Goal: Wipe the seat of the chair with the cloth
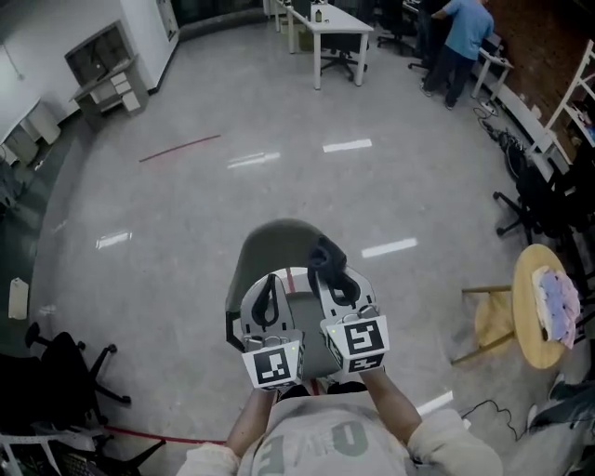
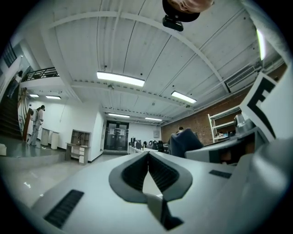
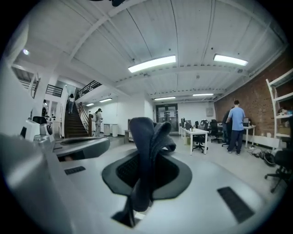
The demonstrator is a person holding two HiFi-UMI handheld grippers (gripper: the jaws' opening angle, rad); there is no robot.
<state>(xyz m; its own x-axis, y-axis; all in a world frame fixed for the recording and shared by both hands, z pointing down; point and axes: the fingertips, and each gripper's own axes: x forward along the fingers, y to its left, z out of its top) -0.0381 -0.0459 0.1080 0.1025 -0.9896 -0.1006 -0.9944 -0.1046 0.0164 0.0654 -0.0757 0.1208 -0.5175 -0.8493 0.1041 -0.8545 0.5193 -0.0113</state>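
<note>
In the head view a grey-green chair seat [image 1: 275, 244] lies straight below, partly hidden by both grippers held side by side above its near half. My right gripper [image 1: 337, 279] is shut on a dark blue-grey cloth [image 1: 326, 255], which bunches up out of the jaws. The right gripper view shows that cloth [image 3: 147, 137] pinched between the pads and standing in a fold. My left gripper [image 1: 270, 284] is shut with nothing in it; its pads [image 2: 158, 172] meet edge to edge. The cloth [image 2: 185, 139] also shows to the right in the left gripper view.
A round wooden stool [image 1: 528, 327] with a folded pale cloth on it stands at the right. Black office chairs [image 1: 70, 370] sit at the lower left and another [image 1: 530, 206] at the right. A white desk [image 1: 331, 28] and a person in blue [image 1: 461, 39] are far off.
</note>
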